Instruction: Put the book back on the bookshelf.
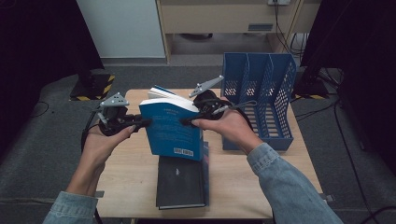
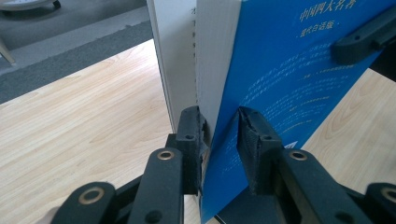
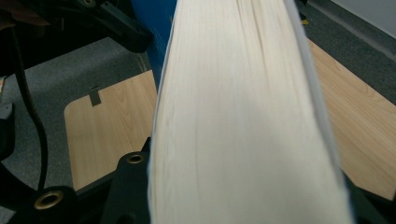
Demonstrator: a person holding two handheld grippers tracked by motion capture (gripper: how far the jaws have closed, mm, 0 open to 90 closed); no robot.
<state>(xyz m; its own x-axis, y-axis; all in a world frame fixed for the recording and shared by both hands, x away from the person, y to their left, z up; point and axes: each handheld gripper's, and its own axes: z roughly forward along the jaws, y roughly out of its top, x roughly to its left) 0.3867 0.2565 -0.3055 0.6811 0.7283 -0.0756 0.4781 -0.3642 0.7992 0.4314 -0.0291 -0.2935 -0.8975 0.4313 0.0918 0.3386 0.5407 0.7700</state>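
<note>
Holding the blue book [image 1: 172, 128] above the black book [image 1: 182, 182], your left tool [image 1: 142, 122] and right tool [image 1: 187, 122] are clenching its edges; any loosening is risking a drop.

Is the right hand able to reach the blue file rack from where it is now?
Probably yes: the blue file rack stands just beyond the right hand with nothing between them. But its tongs are clamped on the blue book, so the book goes along.
</note>
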